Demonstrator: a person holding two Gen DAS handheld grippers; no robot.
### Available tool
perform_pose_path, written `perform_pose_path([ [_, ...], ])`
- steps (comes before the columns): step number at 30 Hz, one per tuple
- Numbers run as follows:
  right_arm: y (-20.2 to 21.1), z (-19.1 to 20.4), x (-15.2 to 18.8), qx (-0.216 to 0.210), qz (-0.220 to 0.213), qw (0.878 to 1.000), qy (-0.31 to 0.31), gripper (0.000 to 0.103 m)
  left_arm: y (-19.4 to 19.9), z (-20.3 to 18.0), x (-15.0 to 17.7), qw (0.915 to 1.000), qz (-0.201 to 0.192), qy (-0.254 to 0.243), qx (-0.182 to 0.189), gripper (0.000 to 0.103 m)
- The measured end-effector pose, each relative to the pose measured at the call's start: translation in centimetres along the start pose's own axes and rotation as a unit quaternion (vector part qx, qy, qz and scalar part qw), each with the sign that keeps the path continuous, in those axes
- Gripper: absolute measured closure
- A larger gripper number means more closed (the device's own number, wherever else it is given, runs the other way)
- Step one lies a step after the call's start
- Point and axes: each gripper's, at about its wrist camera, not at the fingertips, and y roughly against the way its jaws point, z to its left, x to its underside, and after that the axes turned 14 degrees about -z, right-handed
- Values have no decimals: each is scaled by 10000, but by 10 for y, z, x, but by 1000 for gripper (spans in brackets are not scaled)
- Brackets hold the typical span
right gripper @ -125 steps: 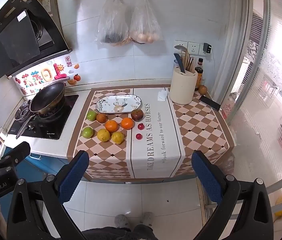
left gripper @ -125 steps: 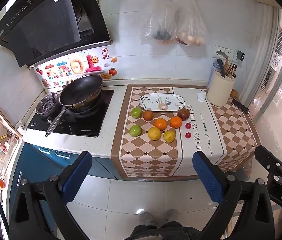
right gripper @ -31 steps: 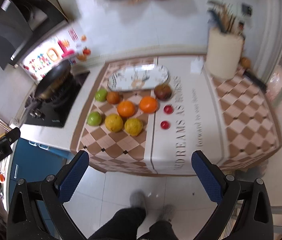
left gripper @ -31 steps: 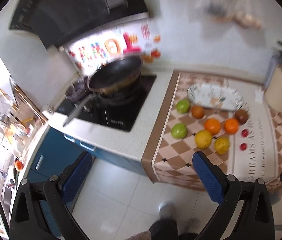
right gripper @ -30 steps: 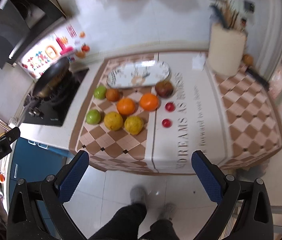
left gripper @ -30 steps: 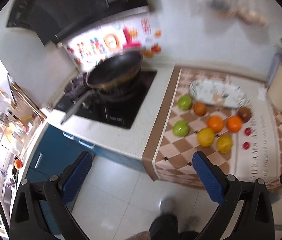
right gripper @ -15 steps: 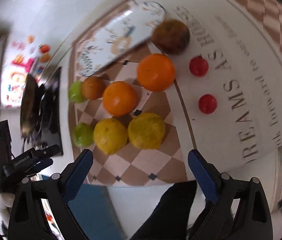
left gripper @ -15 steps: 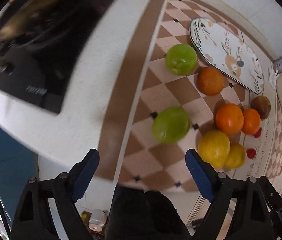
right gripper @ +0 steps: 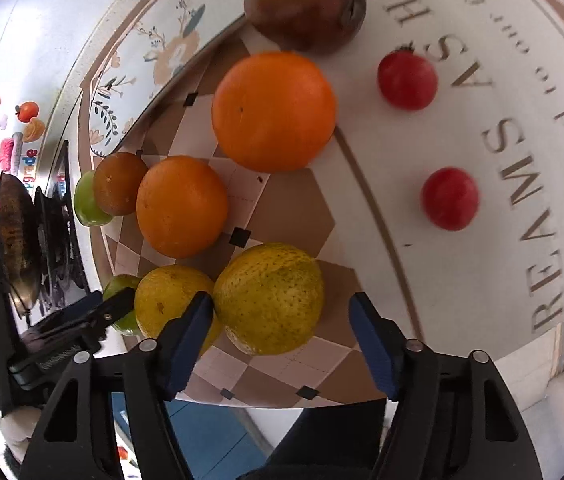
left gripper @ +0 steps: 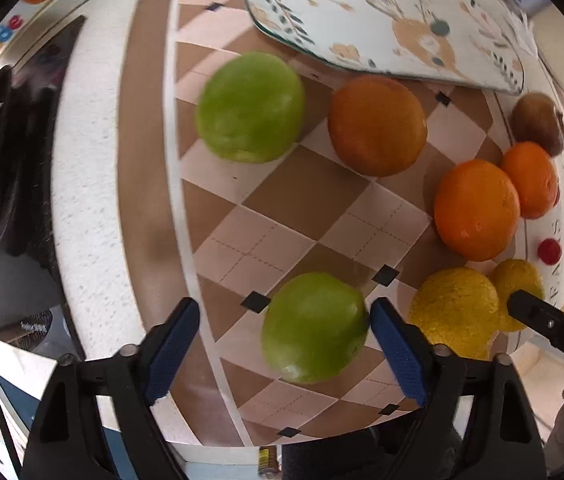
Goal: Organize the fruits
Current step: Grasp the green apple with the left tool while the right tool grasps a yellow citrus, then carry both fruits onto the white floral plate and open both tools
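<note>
Fruits lie on a checked mat in front of a patterned oval plate (left gripper: 393, 20). My left gripper (left gripper: 285, 344) is open, its jaws either side of the near green apple (left gripper: 313, 328); the right pad is close to it, the left pad stands apart. A second green apple (left gripper: 250, 112), oranges (left gripper: 475, 210) and yellow citrus (left gripper: 455, 312) lie beyond. My right gripper (right gripper: 282, 340) is open, straddling a yellow-green citrus (right gripper: 270, 298), its left pad against it. Another yellow citrus (right gripper: 170, 300), two oranges (right gripper: 274, 110), a brown apple (right gripper: 305, 2) and two small red fruits (right gripper: 449, 198) are nearby.
A black hob (left gripper: 6, 152) with a pan (right gripper: 16, 232) lies left of the mat. The counter's front edge (left gripper: 210, 436) runs just under both grippers. The left gripper shows at the right wrist view's left side (right gripper: 78, 320).
Both grippers have moved in from well back in the room down to the counter. The left now brackets the near green apple and the right brackets a yellow-green citrus, with jaws narrower.
</note>
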Motion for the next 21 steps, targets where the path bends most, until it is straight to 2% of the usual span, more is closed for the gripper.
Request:
perform_pose_path([
  [1,-2,2,0,26,-4,10000,21,35,-5,-1,-1,10000,57,4,55,37],
  [4,-7,3,-1,22,-6,10000,41,41,-17,-4,0,9996,173,-16,201,48],
  [14,0,9,2,272,-135,9992,272,44,-11,2,9,9999,-11,48,142,49],
  [18,20,4,-1,150,-175,9994,258,44,5,12,21,9992,-65,320,235,49],
  [21,42,9,-12,6,-312,9989,350,44,24,21,16,9977,-226,553,319,49],
])
